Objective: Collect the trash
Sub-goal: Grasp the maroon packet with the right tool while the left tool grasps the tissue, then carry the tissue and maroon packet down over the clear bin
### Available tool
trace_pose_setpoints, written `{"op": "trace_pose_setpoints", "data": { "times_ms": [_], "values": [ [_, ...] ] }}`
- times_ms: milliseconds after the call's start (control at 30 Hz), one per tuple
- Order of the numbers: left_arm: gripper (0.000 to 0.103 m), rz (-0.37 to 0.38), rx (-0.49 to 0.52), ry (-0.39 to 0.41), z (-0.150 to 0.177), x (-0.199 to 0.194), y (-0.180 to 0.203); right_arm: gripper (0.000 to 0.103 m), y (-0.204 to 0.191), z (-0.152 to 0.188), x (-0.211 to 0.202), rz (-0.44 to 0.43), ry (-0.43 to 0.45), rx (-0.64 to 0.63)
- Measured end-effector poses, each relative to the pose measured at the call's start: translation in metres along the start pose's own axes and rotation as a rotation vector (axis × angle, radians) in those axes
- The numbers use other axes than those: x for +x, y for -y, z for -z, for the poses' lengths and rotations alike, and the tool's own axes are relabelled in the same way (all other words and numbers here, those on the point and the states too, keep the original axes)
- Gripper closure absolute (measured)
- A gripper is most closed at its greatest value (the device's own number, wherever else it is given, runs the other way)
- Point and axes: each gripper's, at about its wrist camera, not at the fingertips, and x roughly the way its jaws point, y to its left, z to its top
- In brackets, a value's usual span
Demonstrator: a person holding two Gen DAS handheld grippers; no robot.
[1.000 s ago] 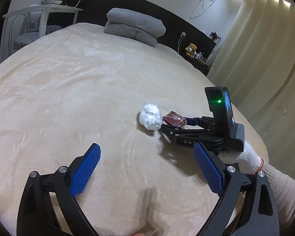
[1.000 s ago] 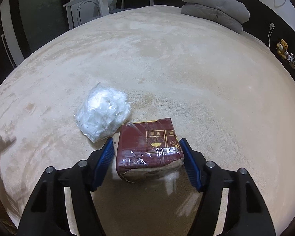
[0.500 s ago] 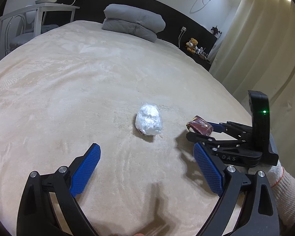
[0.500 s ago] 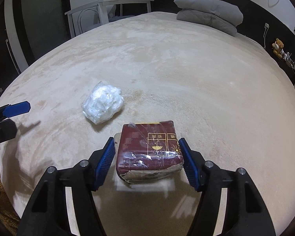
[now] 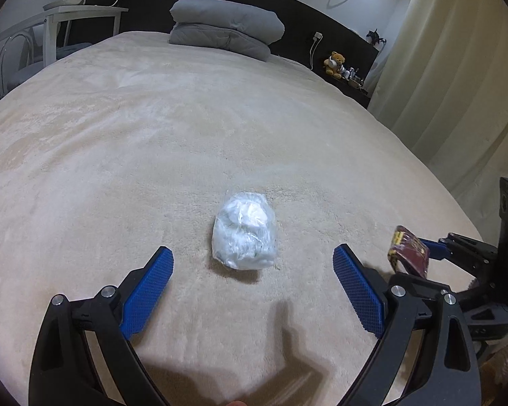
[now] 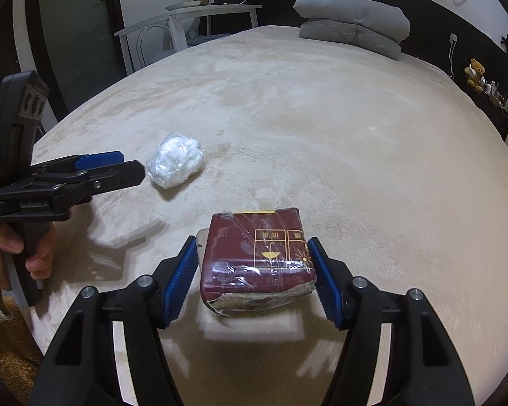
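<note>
A crumpled clear plastic bag (image 5: 243, 233) lies on the beige bed cover (image 5: 152, 155). My left gripper (image 5: 252, 287) is open and empty, its blue pads just short of the bag on either side. In the right wrist view the bag (image 6: 174, 164) lies ahead to the left, with the left gripper (image 6: 125, 165) beside it. My right gripper (image 6: 254, 270) is shut on a dark red plastic-wrapped packet (image 6: 257, 253) and holds it above the bed. The packet (image 5: 410, 253) also shows at the right of the left wrist view.
A folded grey duvet (image 5: 225, 32) lies at the head of the bed. A white desk and chair (image 5: 50, 34) stand at the left. A teddy bear (image 5: 335, 64) sits on a dark shelf; curtains (image 5: 457, 84) hang at the right.
My right gripper has lifted the red packet off the bed and drawn it back to the right, away from the bag. My left gripper has moved closer to the bag.
</note>
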Motion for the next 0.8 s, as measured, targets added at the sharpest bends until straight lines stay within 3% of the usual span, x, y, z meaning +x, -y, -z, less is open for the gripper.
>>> {"op": "trace_pose_setpoints", "data": {
  "times_ms": [367,500,800],
  "values": [
    [0.027,-0.046,0.049,-0.051,-0.011,0.038,0.013,0.039,0.006,0.003,-0.007,-0.002,0.014,-0.001],
    [0.055,-0.06,0.034,-0.091,-0.008,0.048,0.008,0.039,0.008,0.004,-0.006,0.007,0.012,0.004],
    [0.056,-0.057,0.038,-0.069,-0.004,0.039,0.01,0.039,0.012,0.007,-0.009,0.019,0.01,0.018]
  ]
}}
